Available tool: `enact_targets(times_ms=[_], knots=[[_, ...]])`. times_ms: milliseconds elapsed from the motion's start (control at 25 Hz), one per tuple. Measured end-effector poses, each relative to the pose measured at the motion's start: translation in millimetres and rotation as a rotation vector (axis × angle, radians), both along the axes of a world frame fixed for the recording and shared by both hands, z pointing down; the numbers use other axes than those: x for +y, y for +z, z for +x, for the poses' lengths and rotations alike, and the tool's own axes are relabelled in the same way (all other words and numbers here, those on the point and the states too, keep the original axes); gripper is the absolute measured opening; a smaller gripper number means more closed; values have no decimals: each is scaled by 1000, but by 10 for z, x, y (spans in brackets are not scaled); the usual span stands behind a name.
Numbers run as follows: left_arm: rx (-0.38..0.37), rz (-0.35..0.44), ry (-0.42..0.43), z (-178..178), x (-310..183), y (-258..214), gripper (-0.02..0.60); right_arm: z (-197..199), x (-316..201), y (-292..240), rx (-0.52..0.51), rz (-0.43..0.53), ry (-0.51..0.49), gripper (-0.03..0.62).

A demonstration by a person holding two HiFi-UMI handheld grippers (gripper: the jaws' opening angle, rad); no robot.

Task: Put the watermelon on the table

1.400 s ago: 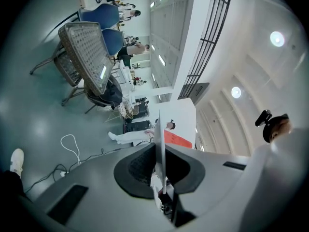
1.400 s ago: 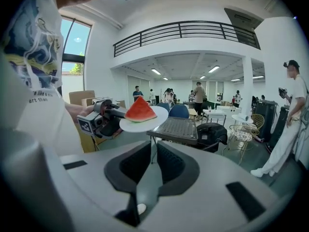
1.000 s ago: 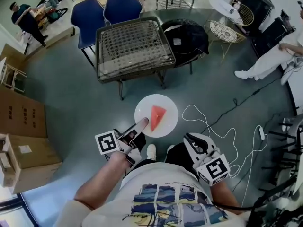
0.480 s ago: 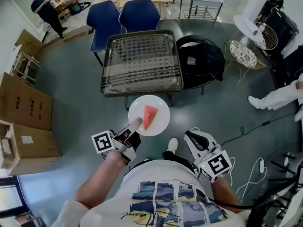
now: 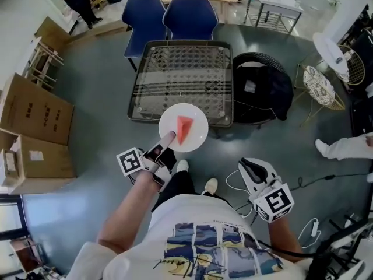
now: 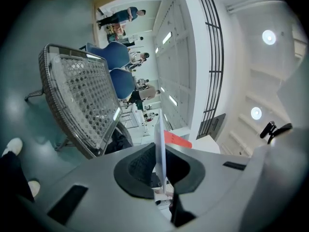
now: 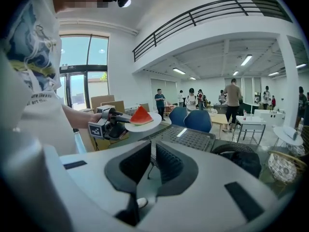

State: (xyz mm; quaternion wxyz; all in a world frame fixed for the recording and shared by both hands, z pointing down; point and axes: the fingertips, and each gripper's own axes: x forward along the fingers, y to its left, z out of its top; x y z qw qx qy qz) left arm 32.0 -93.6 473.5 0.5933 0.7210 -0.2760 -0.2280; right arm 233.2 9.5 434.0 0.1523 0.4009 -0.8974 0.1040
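Note:
A red watermelon wedge (image 5: 184, 129) lies on a round white plate (image 5: 196, 120). My left gripper (image 5: 167, 139) is shut on the plate's near rim and holds it level over the near edge of the glass-topped wicker table (image 5: 180, 69). The left gripper view shows the plate edge-on (image 6: 159, 144) between the jaws, the wedge (image 6: 176, 140) beyond it and the table (image 6: 82, 100) to the left. My right gripper (image 5: 252, 167) hangs lower right, shut and empty. From the right gripper view I see the wedge (image 7: 141, 115), the plate (image 7: 150, 123) and the table (image 7: 186, 137).
Two blue chairs (image 5: 169, 13) stand behind the table. A black wicker chair with a dark bag (image 5: 259, 86) sits at its right. Cardboard boxes (image 5: 35, 115) line the left side, and a white cable (image 5: 236, 185) lies on the floor by my feet. People stand far off.
I have walked up to the table. The plate with the wedge has gone from over the floor to over the table's near edge. The right gripper came along, still empty.

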Motion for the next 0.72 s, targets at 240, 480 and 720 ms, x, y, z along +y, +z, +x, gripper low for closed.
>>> enact_targets(times_ms=[240,480,720], knots=[[7,-57,-62,-265,-708,369,25,-124,-690,-91,16,5,-3,21],[-8,-65,-46,-656,-1677,844,26,-404,-1456,-72,37,-34,60,21],[-60,-83,-26,-1032,-2734,1361,25,-838,-2202,-83,84,-68,71,21]])
